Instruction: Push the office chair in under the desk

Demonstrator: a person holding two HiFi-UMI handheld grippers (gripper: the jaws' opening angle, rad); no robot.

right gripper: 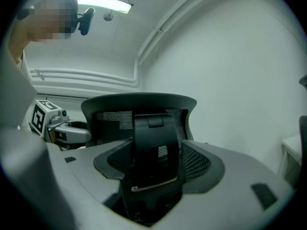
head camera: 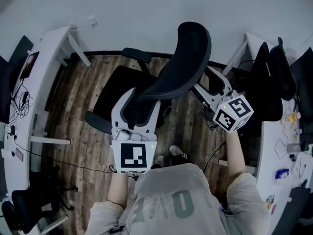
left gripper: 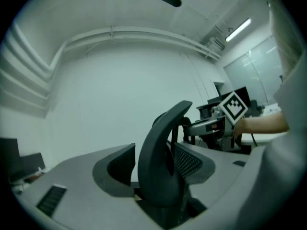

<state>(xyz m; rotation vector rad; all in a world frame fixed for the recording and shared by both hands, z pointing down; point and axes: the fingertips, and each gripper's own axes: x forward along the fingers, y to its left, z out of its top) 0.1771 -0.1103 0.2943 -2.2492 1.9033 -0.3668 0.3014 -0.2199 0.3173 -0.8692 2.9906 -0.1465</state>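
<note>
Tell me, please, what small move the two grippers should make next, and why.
Probably close both on the chair's back. The left gripper and the right gripper are open, each with the back between its jaws but not pressed, and the chair stands out on the floor, not under the desk.

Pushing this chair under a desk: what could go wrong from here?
Both the left gripper and right gripper are open around the chair back, not clamped: it may slip or swivel when pushed. A floor cable runs toward the chair and could snag its wheels.
</note>
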